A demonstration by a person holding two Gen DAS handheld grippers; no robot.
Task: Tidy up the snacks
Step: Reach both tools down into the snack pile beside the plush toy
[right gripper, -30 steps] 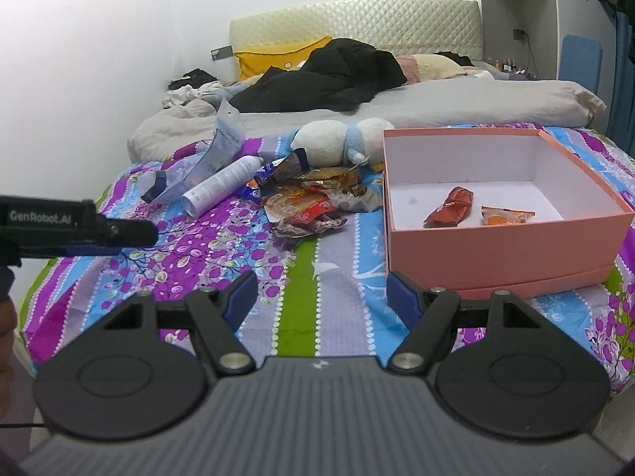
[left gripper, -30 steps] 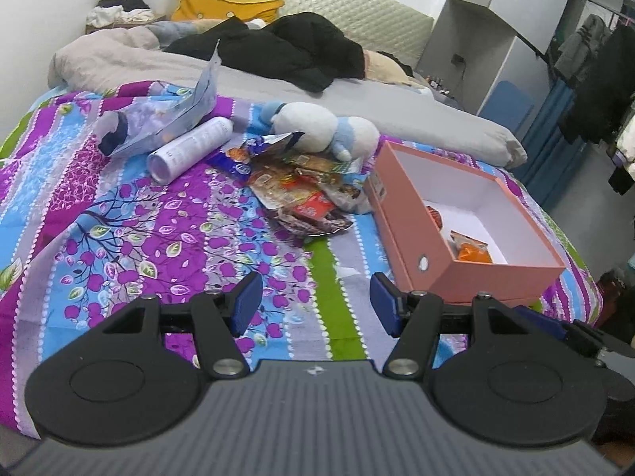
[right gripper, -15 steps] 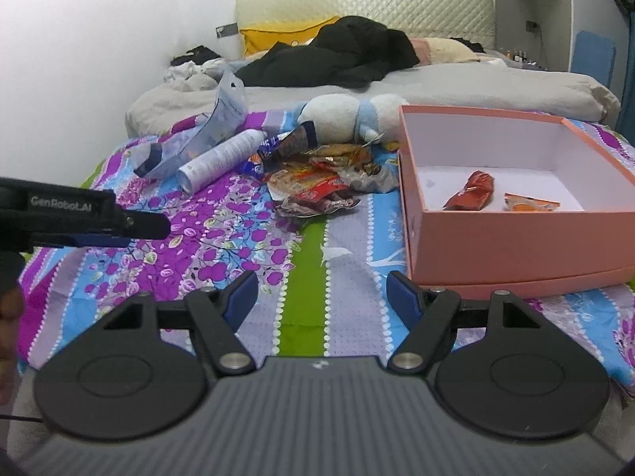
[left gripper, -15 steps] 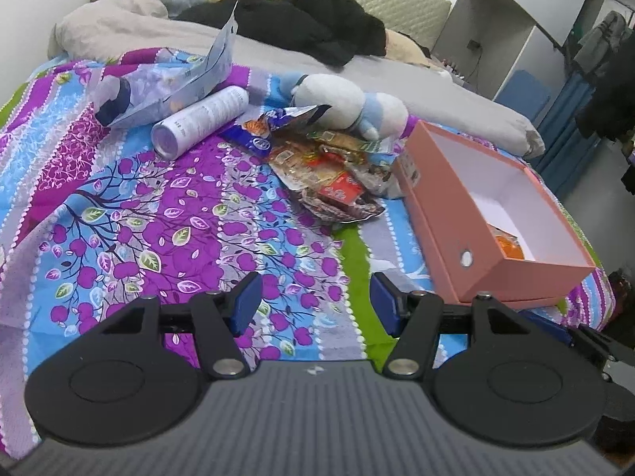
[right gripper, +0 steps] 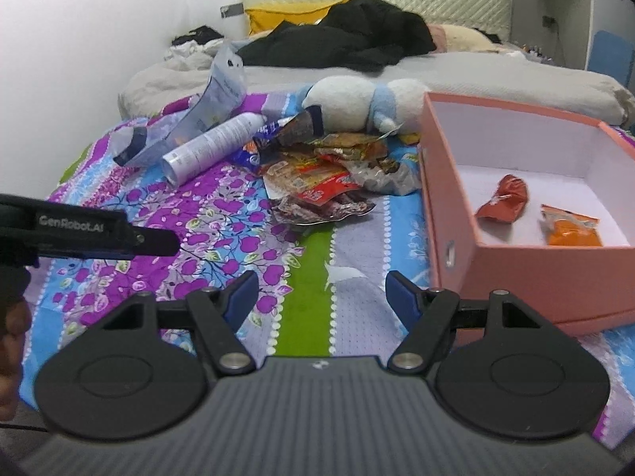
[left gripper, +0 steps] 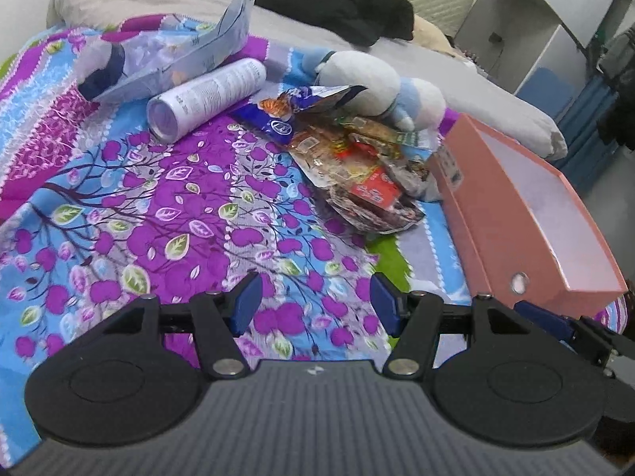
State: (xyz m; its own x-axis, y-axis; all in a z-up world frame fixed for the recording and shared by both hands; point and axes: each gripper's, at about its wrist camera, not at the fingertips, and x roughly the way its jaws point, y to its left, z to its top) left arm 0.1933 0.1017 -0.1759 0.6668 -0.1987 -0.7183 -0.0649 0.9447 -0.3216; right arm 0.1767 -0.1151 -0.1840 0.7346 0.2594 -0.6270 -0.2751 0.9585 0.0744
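Snack packets in crinkled foil, red, brown and blue [left gripper: 357, 174], lie heaped on the bed's purple floral bedspread [left gripper: 166, 214], between a white cylindrical tube [left gripper: 206, 97] and our open pink cardboard box [right gripper: 528, 277]. We see a red packet [right gripper: 504, 198] and an orange packet [right gripper: 571, 226] inside the box. Our left gripper [left gripper: 313, 303] and right gripper [right gripper: 321, 295] hover above the bedspread, short of the heap, each with blue-padded fingers spread and nothing between them. A white and blue plush toy [right gripper: 365, 103] rests behind the heap.
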